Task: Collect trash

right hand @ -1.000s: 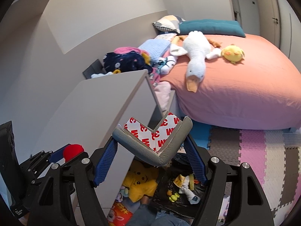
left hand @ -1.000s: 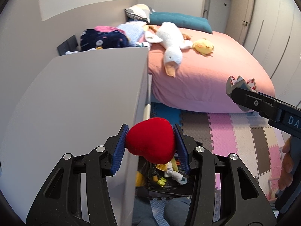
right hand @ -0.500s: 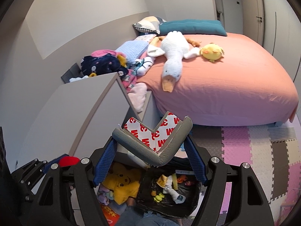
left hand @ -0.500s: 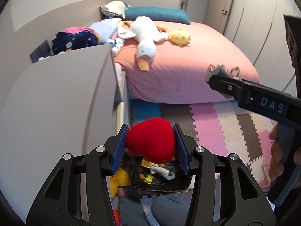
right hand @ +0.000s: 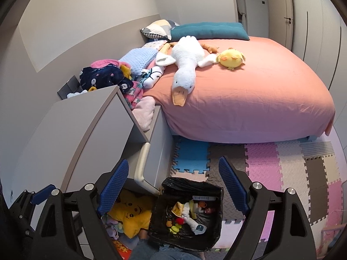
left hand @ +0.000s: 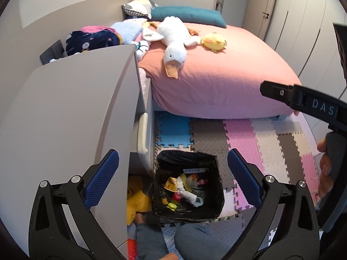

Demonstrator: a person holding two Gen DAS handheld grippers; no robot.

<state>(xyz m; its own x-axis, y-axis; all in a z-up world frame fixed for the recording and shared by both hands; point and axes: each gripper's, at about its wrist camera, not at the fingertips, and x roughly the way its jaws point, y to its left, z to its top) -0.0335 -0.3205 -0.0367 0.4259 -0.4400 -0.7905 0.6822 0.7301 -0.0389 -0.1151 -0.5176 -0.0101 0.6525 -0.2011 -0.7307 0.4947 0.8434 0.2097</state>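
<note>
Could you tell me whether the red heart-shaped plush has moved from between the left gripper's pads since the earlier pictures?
Yes. It dropped from the opened left gripper into the black-lined trash bin below, beside the grey cabinet.

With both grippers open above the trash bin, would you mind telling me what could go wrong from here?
1. The left gripper and right gripper, whose jaws have just been opening and are now empty, hang close together over the bin; they could collide on withdrawal.
2. The bin sits tight against the dresser; a nudge could tip it.
3. The yellow plush beside the bin might be grabbed as trash.
</note>
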